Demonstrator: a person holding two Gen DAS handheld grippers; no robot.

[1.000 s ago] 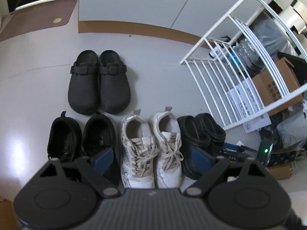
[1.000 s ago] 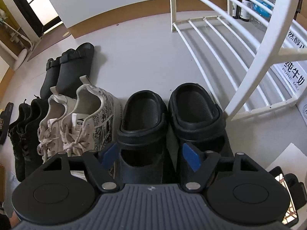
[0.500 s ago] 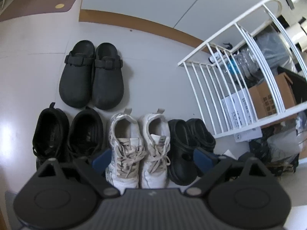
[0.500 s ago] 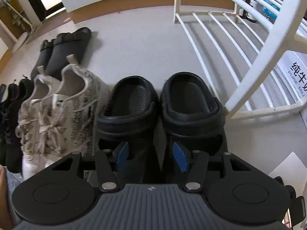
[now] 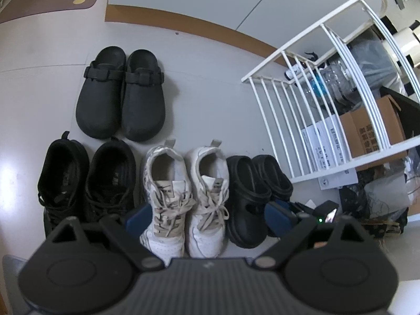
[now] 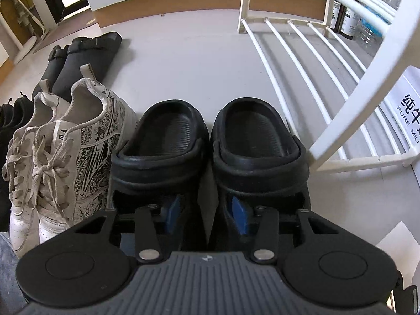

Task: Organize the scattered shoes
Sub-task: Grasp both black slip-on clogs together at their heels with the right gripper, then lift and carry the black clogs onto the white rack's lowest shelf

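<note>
Shoe pairs stand in rows on the grey floor. In the left wrist view, black clogs are at the back, with black sneakers, white sneakers and black rubber slippers in front. My left gripper is open and empty above the white sneakers. My right gripper has narrowed, with one finger inside each black slipper and their adjoining walls between the fingers. The white sneakers stand to the left.
A white wire rack stands right of the slippers, also close in the right wrist view. Boxes, bottles and bags sit behind it. A wall with a brown baseboard runs along the back.
My right gripper has moved down into the black slippers and its fingers have closed in on their inner walls. My left gripper has pulled back and up a little, still open.
</note>
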